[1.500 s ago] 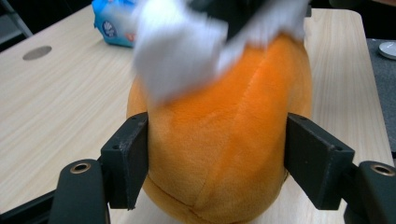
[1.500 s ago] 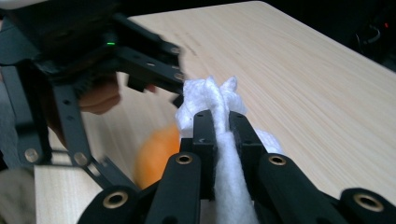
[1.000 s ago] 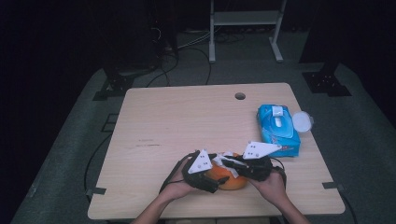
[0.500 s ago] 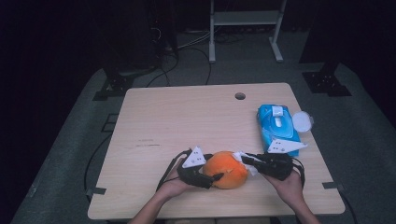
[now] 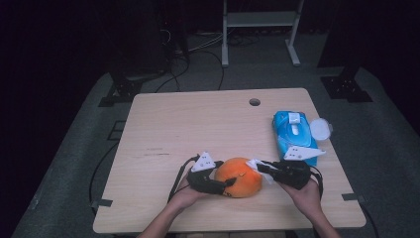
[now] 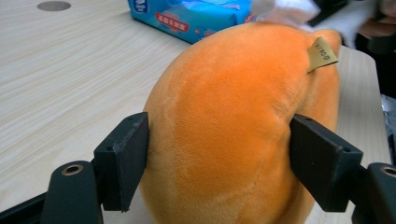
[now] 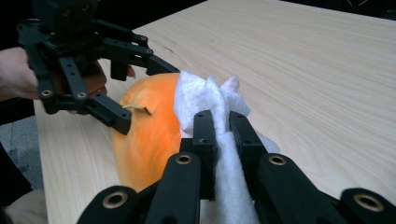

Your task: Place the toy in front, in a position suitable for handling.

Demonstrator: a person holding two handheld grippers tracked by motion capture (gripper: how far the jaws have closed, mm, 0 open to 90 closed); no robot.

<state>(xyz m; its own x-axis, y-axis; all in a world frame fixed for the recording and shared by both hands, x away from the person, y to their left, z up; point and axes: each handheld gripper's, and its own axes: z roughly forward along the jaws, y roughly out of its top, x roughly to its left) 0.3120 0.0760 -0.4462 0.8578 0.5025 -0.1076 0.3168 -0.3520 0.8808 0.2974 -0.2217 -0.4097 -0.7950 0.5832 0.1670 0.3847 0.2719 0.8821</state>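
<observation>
Now the left hand-held gripper (image 5: 225, 184), its jaws having just closed, pinched the orange plush toy (image 5: 239, 176) at the desk's (image 5: 198, 124) six o'clock edge, while the right hand-held gripper (image 5: 260, 166), clamped on a white wipe (image 7: 205, 100), had slid off toward three o'clock, so wiping looked paused.

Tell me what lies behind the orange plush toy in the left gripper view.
Behind the orange plush toy lie a blue wipes pack and a white wipe. The toy hides the pack's lower edge.
</observation>
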